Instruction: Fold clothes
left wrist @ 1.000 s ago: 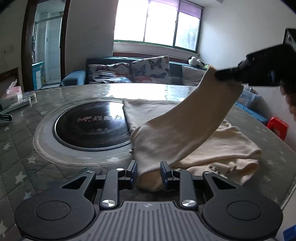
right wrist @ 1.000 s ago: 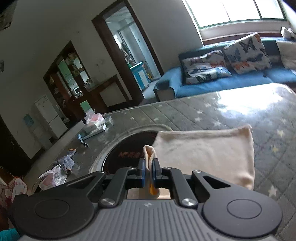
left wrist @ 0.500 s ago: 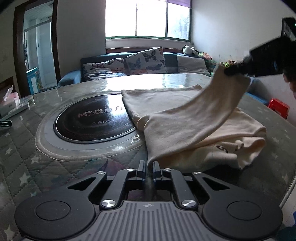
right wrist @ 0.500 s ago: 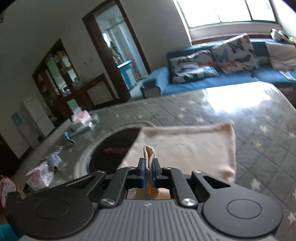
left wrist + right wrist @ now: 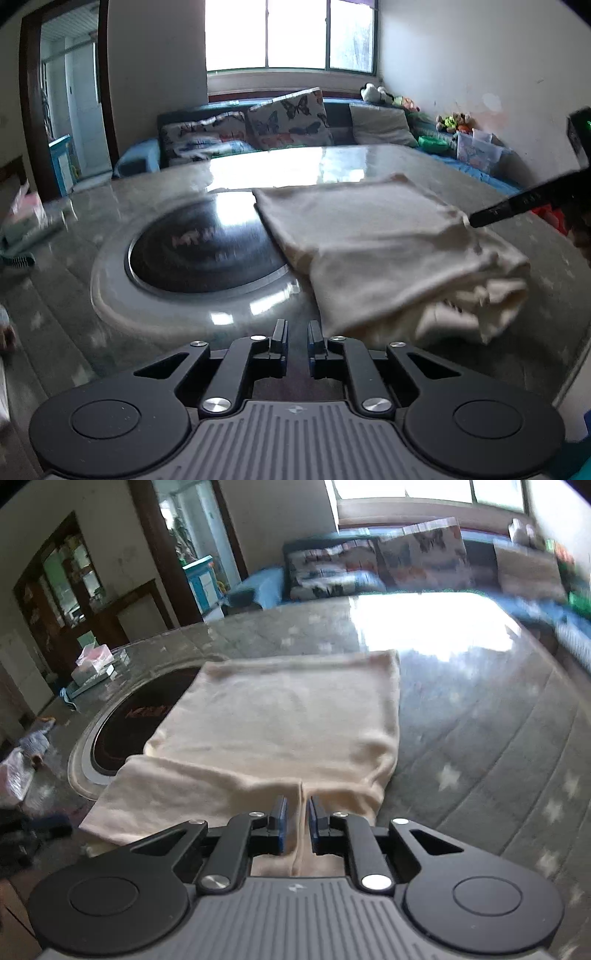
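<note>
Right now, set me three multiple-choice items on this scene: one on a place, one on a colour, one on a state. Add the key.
1. Where does the cream garment lie?
A. On a chair
B. On the table, one side over the edge of the dark round disc
C. On the floor

2. What colour is the sofa behind the table?
A. Blue
B. Red
C. Yellow

3. What state is the garment in?
A. Hanging from a hook
B. Rolled into a ball
C. Folded over itself and lying on the table

Key:
1 B: its side covers part of the disc's rim in both views.
2 A: the arm and seat show blue under the butterfly cushions.
3 C: an upper layer rests on a lower one, with the edges stacked at the near end.
</note>
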The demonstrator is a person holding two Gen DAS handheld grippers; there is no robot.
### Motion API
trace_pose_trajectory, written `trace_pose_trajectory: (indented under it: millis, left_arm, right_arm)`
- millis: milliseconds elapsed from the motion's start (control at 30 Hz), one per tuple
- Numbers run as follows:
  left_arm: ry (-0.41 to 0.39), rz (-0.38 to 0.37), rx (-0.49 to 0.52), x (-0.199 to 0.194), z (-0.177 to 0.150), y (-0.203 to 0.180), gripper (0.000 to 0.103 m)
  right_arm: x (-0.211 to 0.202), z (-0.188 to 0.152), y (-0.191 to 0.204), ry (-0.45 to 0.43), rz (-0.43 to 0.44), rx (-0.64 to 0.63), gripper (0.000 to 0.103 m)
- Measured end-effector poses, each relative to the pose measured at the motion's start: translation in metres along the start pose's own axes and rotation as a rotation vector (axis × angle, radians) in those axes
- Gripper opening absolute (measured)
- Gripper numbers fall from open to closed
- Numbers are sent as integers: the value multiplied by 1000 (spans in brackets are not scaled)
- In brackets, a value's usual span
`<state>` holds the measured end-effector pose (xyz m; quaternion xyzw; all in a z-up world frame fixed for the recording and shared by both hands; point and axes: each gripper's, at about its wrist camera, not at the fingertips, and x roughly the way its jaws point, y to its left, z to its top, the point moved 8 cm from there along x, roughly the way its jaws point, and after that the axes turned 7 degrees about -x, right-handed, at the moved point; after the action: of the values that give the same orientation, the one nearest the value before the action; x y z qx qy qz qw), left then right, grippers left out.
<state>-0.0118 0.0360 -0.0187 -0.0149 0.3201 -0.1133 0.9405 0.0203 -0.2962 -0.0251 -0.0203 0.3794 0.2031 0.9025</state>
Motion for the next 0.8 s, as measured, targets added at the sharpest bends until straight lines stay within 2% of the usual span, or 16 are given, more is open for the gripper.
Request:
trace_pose_trajectory:
  millis: [133, 300, 500, 700, 800]
  left_arm:
    - [-36, -21, -19, 16, 27, -5, 12]
    - [-29, -73, -12, 50, 47, -27, 12]
    - [33, -60, -5, 85, 39, -30, 12]
    - [38, -56, -12, 87, 35, -21, 16]
    - [35, -54, -4, 86, 36, -26, 19]
  right_arm:
    - [-6, 13, 7, -54, -20, -60, 13]
    - [7, 16, 27, -56, -8, -152, 13]
    - [26, 3, 35, -17, -14, -261, 13]
    - [23, -7, 24, 4, -15, -265, 12]
    - [12, -7, 26, -14, -8, -279, 13]
